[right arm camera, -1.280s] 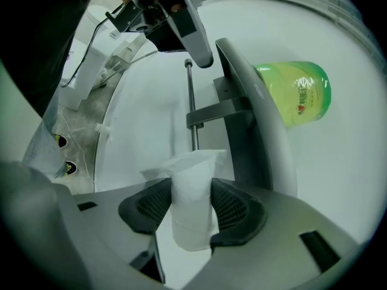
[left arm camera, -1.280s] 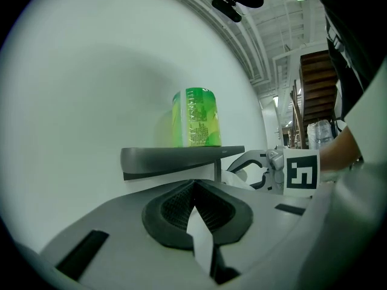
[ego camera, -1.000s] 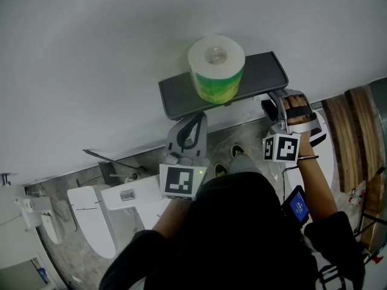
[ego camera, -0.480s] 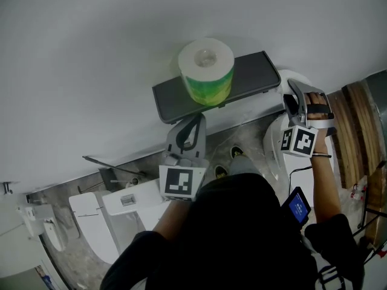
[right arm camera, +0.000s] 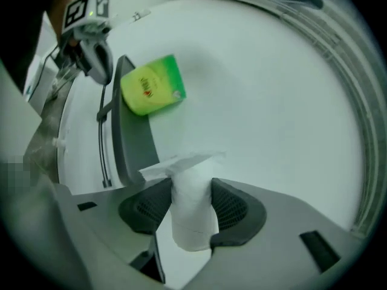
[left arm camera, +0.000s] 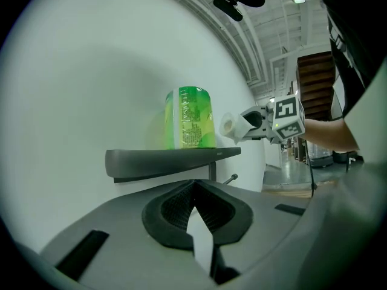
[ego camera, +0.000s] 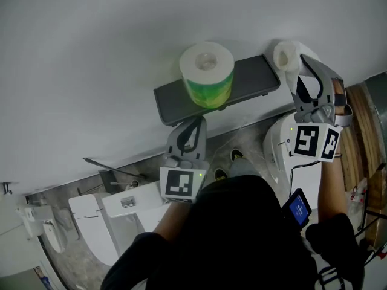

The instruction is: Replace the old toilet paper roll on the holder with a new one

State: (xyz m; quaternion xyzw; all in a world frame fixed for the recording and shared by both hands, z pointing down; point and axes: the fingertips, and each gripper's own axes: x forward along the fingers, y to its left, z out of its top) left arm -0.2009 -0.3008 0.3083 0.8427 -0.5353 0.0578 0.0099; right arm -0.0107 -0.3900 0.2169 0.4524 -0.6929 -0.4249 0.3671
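Right gripper [ego camera: 297, 65] is held beside the right end of the shelf [ego camera: 254, 80]. Its jaws are closed on the old roll [ego camera: 286, 54], a thin white one with a loose bit of paper sticking out. Left gripper [ego camera: 195, 121] is held just below the shelf, with its jaws shut and nothing in them. The new roll [ego camera: 207, 71], wrapped in green, is stood upright on the shelf, near the middle.
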